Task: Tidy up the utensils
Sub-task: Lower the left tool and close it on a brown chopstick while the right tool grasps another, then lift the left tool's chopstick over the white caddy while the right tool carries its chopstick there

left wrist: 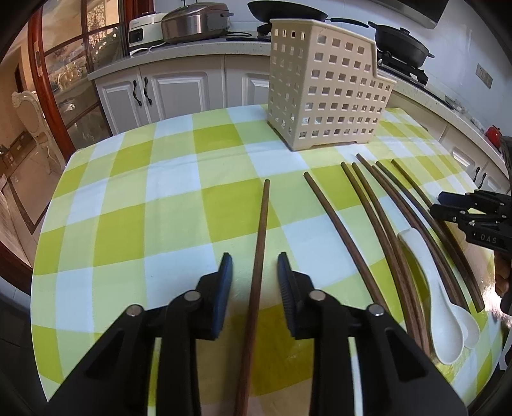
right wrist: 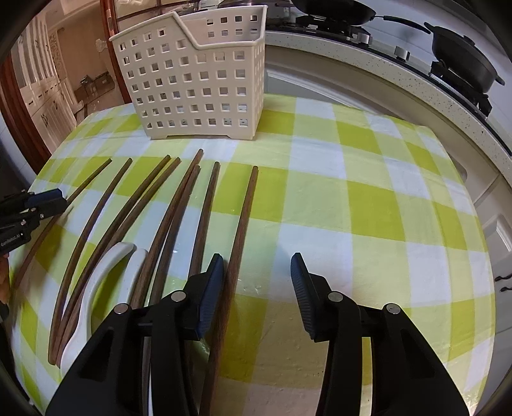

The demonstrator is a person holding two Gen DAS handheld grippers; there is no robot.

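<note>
A cream perforated utensil basket (left wrist: pixel 326 86) stands upright at the table's far side; it also shows in the right wrist view (right wrist: pixel 198 80). Several dark wooden chopsticks (right wrist: pixel 179 204) lie side by side on the checked cloth, with two white spoons (left wrist: pixel 438 304) among them. My left gripper (left wrist: pixel 254 265) is open, its jaws either side of the leftmost chopstick (left wrist: pixel 260 243), which lies on the cloth. My right gripper (right wrist: pixel 257 268) is open; the rightmost chopstick (right wrist: pixel 240 236) lies just inside its left finger. The spoons (right wrist: pixel 105 272) show left of it.
The table wears a green and white checked cloth (left wrist: pixel 166 204). Behind it stand white kitchen cabinets (left wrist: pixel 179 89), a counter with a rice cooker (left wrist: pixel 195 20) and a stove with black pans (right wrist: pixel 464 57). The table's left edge drops to the floor.
</note>
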